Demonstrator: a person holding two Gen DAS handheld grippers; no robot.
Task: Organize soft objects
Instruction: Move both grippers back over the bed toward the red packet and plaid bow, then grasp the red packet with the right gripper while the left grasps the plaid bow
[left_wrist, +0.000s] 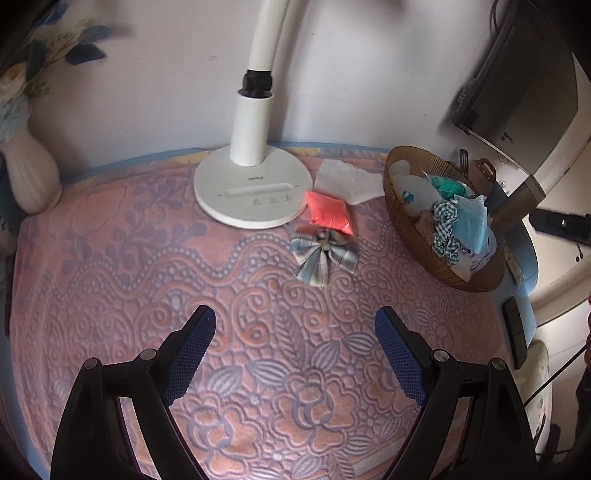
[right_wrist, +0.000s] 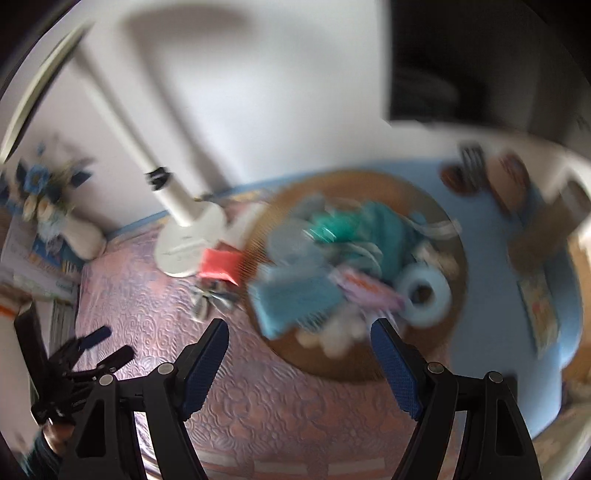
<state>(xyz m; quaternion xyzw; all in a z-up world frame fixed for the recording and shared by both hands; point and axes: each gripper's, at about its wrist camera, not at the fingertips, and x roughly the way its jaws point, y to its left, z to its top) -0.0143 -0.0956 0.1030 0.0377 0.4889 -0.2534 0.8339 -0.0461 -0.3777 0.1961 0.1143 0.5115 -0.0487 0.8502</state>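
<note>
A plaid fabric bow (left_wrist: 324, 255) lies on the pink patterned cloth (left_wrist: 147, 280), just in front of an orange-red soft pouch (left_wrist: 328, 212). A white cloth (left_wrist: 347, 180) lies behind the pouch. A woven brown basket (left_wrist: 476, 282) at the right holds several soft items, among them a blue face mask (left_wrist: 470, 224) and a checked scrunchie (left_wrist: 445, 229). My left gripper (left_wrist: 295, 332) is open and empty, well short of the bow. My right gripper (right_wrist: 299, 343) is open and empty above the basket (right_wrist: 354, 369), in a blurred view. The left gripper (right_wrist: 107, 347) also shows there.
A white desk lamp (left_wrist: 251, 184) stands at the back centre, next to the pouch. A white vase with blue flowers (left_wrist: 31, 173) stands at the back left. A dark appliance (left_wrist: 517, 88) hangs at the right. The table's blue edge (right_wrist: 491, 295) lies beyond the basket.
</note>
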